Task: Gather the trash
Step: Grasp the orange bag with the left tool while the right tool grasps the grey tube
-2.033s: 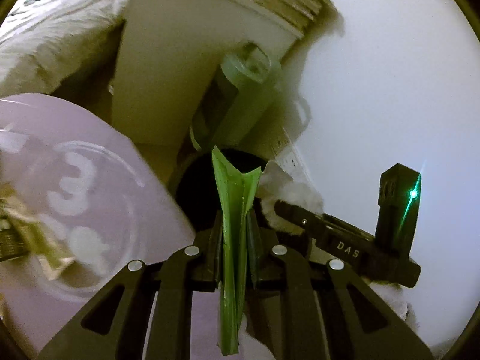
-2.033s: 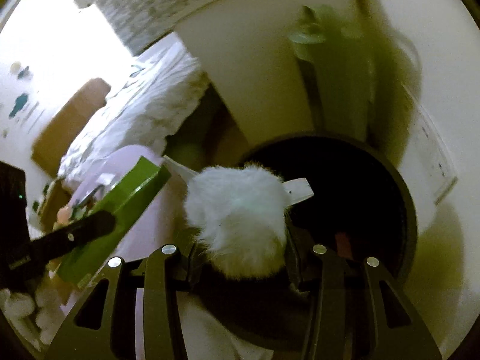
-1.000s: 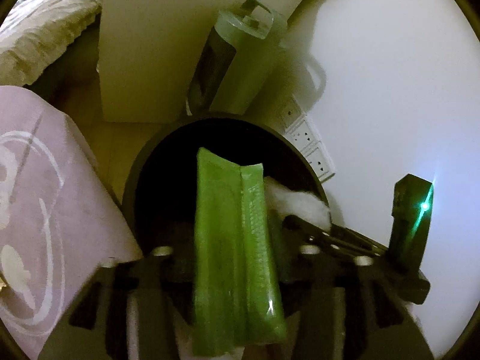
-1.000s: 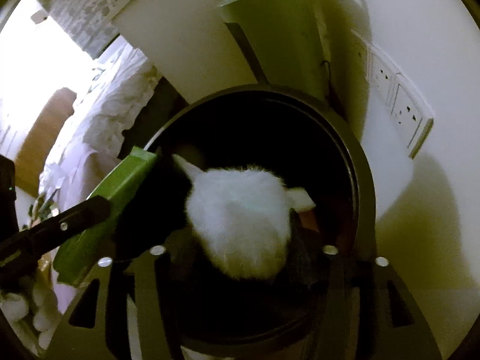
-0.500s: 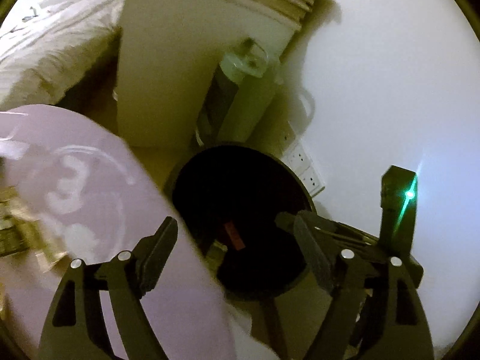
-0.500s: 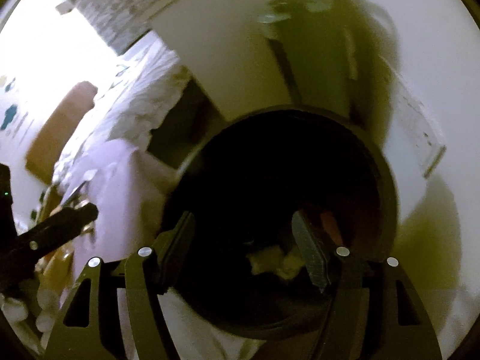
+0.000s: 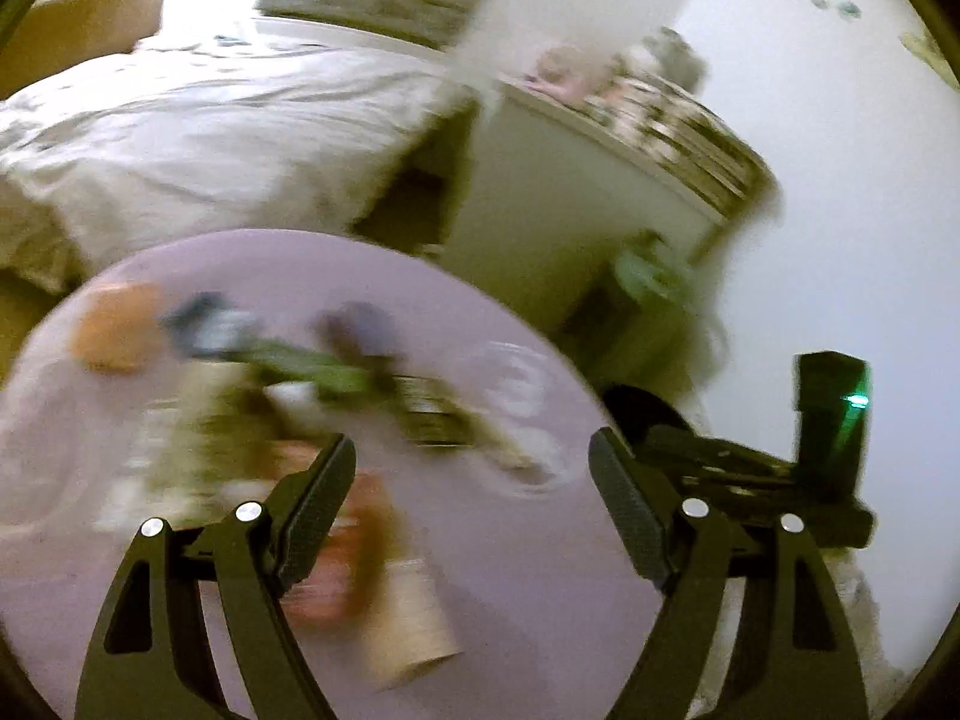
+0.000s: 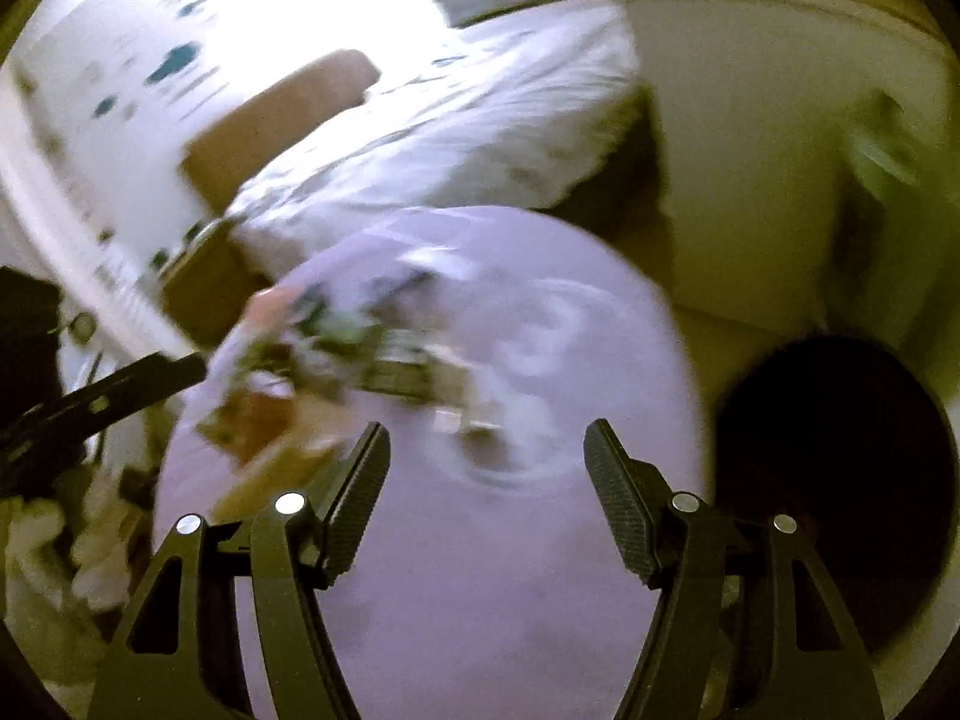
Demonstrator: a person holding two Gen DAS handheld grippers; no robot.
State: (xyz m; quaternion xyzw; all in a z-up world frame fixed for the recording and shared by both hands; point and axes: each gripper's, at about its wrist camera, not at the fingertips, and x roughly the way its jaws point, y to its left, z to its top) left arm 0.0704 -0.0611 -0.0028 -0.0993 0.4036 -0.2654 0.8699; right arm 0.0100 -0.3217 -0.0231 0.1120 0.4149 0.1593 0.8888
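Trash [image 7: 336, 384], a blurred litter of wrappers, lies on the round lilac table [image 7: 516, 540] just beyond both empty, wide-open claws, the left gripper [image 7: 471, 501] and right gripper [image 8: 486, 486]. No writing is readable, only a pale "3" ahead. Since a second ago, both have dropped the green wrapper and white fluff, leaving the black bin [image 8: 840, 456] at right.

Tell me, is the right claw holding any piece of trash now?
No, the right claw stands open with only the purple table showing between its fingers.
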